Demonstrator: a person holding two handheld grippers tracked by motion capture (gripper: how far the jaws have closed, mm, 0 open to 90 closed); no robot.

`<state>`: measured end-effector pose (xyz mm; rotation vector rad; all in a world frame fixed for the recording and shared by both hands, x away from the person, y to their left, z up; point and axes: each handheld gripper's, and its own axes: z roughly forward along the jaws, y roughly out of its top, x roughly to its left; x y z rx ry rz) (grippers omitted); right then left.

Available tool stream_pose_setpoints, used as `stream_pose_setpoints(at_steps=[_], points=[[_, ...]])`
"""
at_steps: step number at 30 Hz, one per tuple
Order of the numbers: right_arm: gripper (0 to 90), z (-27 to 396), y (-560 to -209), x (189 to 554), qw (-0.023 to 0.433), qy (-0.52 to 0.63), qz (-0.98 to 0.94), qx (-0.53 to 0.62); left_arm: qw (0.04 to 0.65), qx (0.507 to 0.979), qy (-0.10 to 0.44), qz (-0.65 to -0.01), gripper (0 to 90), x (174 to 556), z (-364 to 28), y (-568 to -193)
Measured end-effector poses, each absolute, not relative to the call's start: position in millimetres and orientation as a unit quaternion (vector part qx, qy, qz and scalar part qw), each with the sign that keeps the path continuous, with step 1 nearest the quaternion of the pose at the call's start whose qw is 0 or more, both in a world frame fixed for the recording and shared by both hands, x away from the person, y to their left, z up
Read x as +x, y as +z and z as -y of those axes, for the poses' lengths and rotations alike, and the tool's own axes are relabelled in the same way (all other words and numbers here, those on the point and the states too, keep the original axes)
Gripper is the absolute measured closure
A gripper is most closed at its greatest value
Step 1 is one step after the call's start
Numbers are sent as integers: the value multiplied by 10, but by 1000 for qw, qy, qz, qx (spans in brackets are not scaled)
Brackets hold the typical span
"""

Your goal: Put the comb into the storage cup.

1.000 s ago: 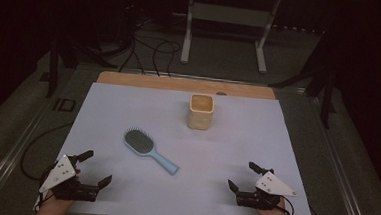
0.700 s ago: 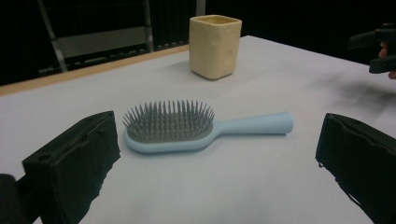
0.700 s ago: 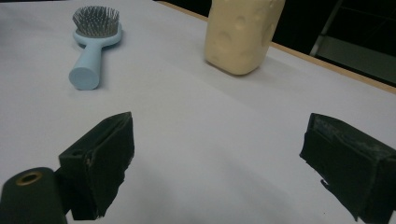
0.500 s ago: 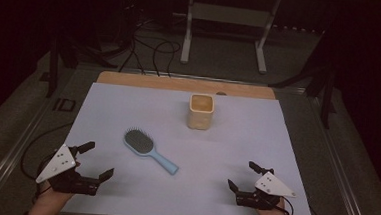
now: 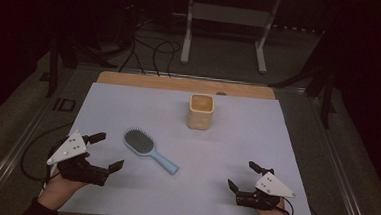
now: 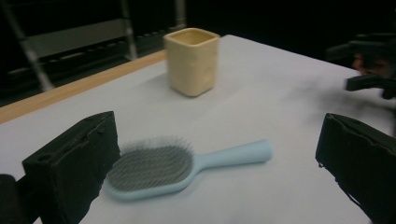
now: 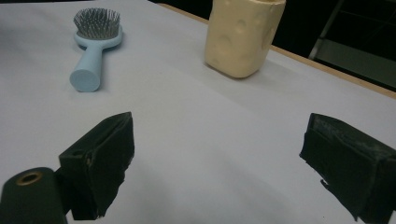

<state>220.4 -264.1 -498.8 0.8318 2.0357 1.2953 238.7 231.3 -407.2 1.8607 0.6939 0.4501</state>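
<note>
A light blue hairbrush [image 5: 148, 149] with dark bristles lies flat on the white table, its handle pointing toward the front right. A cream square cup [image 5: 201, 111] stands upright behind it. My left gripper [image 5: 106, 151] is open at the front left, its jaws spread just left of the brush head. In the left gripper view the hairbrush [image 6: 173, 167] lies between the jaws, a little beyond them, with the cup [image 6: 192, 60] farther off. My right gripper [image 5: 247, 176] rests open at the front right. The right gripper view looks toward the hairbrush [image 7: 95, 45] and the cup [image 7: 243, 35].
The white table sheet [image 5: 256, 141] ends at a wooden strip [image 5: 180, 83] along the back. Beyond it are a metal stand [image 5: 224, 19] and cables on a dark floor. My right gripper also appears blurred at the far right of the left gripper view [image 6: 373, 65].
My left gripper has lifted and moved right toward the brush head, with its jaws held wide. The right gripper, brush and cup have stayed put.
</note>
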Motion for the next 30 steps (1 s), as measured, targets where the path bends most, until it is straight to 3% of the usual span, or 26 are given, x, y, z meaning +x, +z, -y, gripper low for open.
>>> stream_pose_setpoints(at_steps=[14, 30], points=[[92, 2644, -4985, 2201, 285, 492, -761, 314, 513, 803, 154, -262, 0, 2635, -1903, -3940], [93, 2653, -4987, 2210, 284, 493, -761, 312, 496, 822, 130, -247, 0, 2884, -1438, -4103]])
